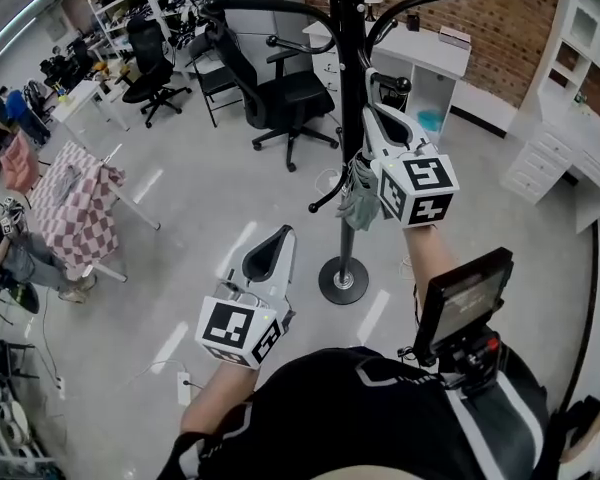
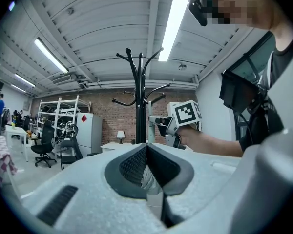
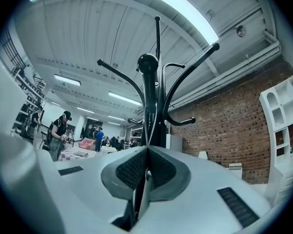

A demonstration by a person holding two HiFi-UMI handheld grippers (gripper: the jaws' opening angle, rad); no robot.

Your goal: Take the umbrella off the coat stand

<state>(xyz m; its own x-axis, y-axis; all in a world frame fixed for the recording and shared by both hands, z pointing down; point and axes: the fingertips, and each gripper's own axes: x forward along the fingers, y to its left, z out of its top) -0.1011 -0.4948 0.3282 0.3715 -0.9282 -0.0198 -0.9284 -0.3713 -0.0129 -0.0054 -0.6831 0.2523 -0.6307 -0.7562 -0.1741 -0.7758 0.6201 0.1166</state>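
Note:
The black coat stand [image 1: 344,118] rises in the middle of the head view, and its round base [image 1: 343,280] rests on the floor. A folded grey-green umbrella [image 1: 360,196] hangs against the pole, just under my right gripper [image 1: 374,110]. In the right gripper view my right gripper [image 3: 146,152] is shut on a thin pale cord [image 3: 153,112] that runs up to a knobbed hook [image 3: 147,62]. My left gripper [image 1: 271,246] is lower and to the left, away from the stand, and it is shut on nothing. The left gripper [image 2: 146,147] faces the stand [image 2: 139,106].
A black office chair [image 1: 280,93] stands behind the stand, with a white desk [image 1: 420,53] beside it. White cabinets [image 1: 570,118] line the right wall. A table with a checked cloth [image 1: 75,203] is at the left, with people near it.

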